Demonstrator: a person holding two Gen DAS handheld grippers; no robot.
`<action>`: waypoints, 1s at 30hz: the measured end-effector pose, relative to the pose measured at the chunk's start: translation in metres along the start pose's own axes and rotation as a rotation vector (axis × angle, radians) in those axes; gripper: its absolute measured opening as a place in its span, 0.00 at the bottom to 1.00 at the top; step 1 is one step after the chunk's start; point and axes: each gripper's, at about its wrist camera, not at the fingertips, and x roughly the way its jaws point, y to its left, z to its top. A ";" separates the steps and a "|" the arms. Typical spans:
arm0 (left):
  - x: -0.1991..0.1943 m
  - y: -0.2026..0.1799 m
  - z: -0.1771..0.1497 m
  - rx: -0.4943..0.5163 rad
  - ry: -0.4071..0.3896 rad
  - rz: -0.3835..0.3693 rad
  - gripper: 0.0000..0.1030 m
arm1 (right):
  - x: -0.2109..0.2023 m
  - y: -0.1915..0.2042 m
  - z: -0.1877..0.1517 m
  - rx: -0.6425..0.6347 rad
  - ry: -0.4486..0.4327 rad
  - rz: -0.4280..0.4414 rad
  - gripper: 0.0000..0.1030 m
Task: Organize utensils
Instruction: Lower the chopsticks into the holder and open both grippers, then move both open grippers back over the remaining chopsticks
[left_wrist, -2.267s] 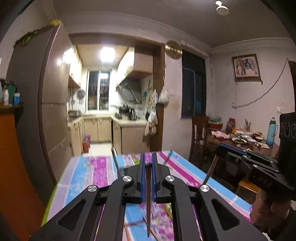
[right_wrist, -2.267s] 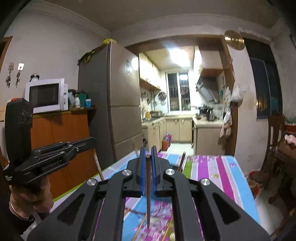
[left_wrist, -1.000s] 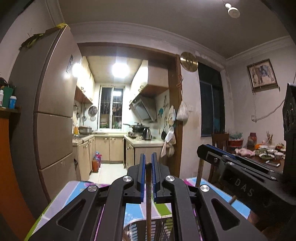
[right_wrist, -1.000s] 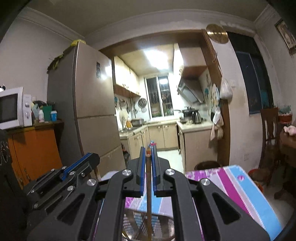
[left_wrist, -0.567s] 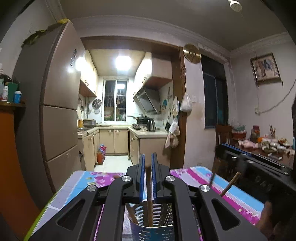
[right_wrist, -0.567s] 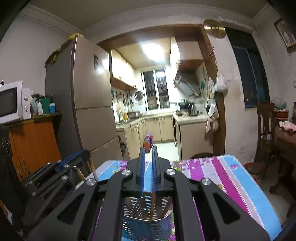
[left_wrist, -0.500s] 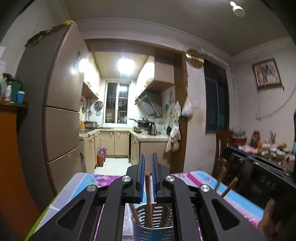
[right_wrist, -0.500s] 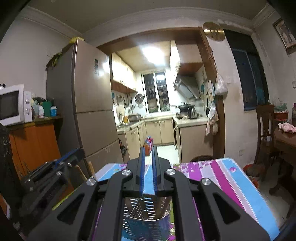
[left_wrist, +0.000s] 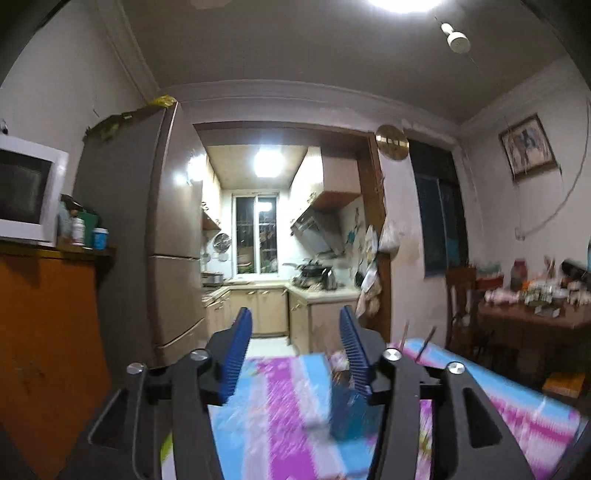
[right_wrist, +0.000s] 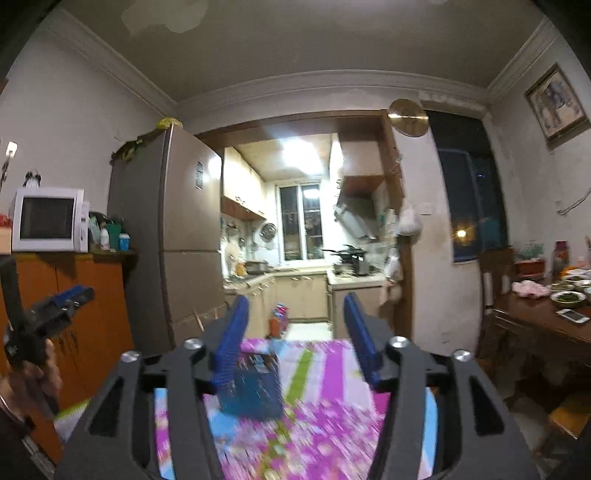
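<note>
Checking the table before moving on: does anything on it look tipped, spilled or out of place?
Nothing stands out. The utensil holder stands upright on the striped tablecloth with chopsticks poking up from it. Motion blur hides finer detail.

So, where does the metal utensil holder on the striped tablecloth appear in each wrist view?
Left wrist view: the blurred metal utensil holder sits low, right of centre, partly behind the right blue pad.
Right wrist view: the holder sits low, left of centre, beside the left blue pad.
Shared landmark: the round brass wall plate.
</note>
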 end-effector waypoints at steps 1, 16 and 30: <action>-0.010 0.001 -0.006 0.019 0.010 0.018 0.54 | -0.012 -0.004 -0.008 0.001 0.019 -0.024 0.60; -0.110 -0.022 -0.131 0.140 0.349 0.037 0.57 | -0.042 -0.003 -0.151 0.021 0.492 -0.120 0.56; -0.116 -0.052 -0.185 0.038 0.548 -0.130 0.40 | -0.055 0.036 -0.204 -0.080 0.617 -0.006 0.29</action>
